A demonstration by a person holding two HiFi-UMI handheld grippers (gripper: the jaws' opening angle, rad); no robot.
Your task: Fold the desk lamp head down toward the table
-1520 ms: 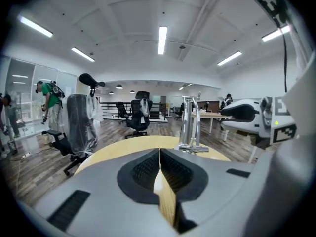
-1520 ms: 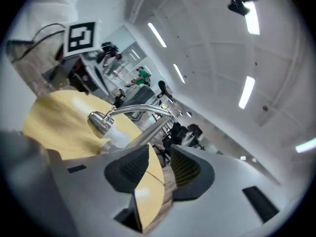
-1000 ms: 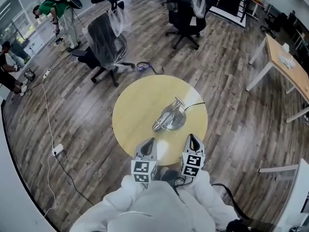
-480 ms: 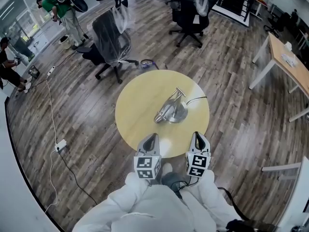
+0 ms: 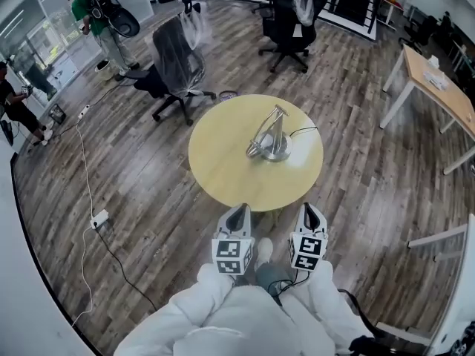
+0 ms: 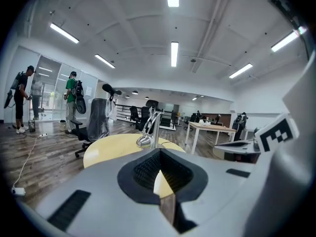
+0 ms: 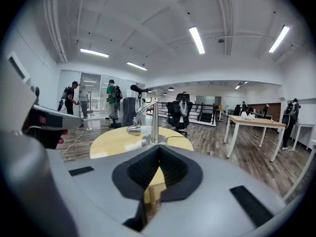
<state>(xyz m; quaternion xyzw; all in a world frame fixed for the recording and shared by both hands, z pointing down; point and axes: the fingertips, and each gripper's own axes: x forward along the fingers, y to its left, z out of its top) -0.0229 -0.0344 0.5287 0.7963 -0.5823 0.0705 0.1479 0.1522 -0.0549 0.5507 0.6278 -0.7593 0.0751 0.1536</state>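
A silver desk lamp [image 5: 270, 138] stands on the round yellow table [image 5: 223, 162]; its arm rises from a round base and its head [image 5: 254, 151] hangs low toward the tabletop. The lamp [image 6: 149, 131] shows ahead in the left gripper view, and the lamp [image 7: 146, 121] likewise in the right gripper view. My left gripper [image 5: 238, 213] and right gripper [image 5: 310, 211] are both shut and empty, held side by side over the floor just short of the table's near edge, well apart from the lamp.
A black cable [image 5: 303, 131] runs from the lamp base off the table. Plastic-covered office chairs [image 5: 178, 61] stand beyond the table. A wooden desk [image 5: 438, 87] is at the right. People [image 5: 93, 13] stand at the far left. A power strip [image 5: 97, 219] lies on the floor.
Both grippers and my body have drawn back from the table; they were over its near edge and now sit over the floor. The lamp looks unchanged.
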